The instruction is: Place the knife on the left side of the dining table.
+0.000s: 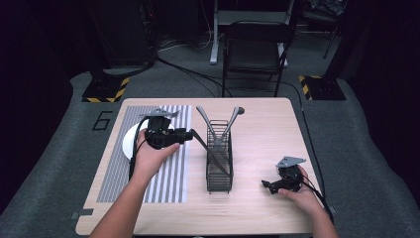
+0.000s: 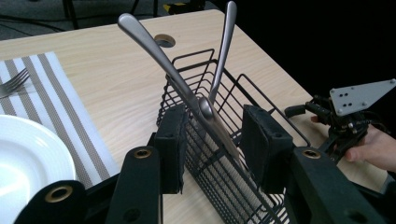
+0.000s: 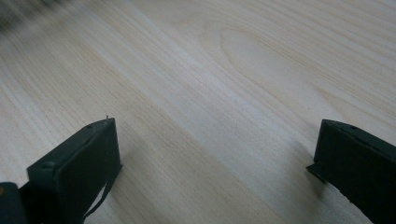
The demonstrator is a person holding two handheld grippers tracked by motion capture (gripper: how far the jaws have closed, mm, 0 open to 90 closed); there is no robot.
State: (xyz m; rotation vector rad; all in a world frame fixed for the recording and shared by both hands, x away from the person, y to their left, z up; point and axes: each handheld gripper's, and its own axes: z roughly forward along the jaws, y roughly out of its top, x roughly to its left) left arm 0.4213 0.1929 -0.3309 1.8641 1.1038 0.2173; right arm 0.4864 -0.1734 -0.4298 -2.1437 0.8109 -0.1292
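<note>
Left tongs [image 2: 212, 140] open beside wire basket [image 1: 219, 163] holding two utensils [image 2: 159, 51], white plate [image 2: 28, 158] and fork [image 2: 14, 81] on striped mat [image 1: 168, 173], right tongs [image 3: 215, 163] wide open, empty, over bare tabletop [image 1: 257, 134]

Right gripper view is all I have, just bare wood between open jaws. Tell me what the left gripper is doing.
Observer: The left gripper is at the wire caddy, jaws open either side of a utensil handle.
Operator: Say what else is in that caddy.
Observer: A second handle, crossing the first.
Operator: Describe what's on the left side.
Observer: A striped mat with a white plate and a fork on it.
</note>
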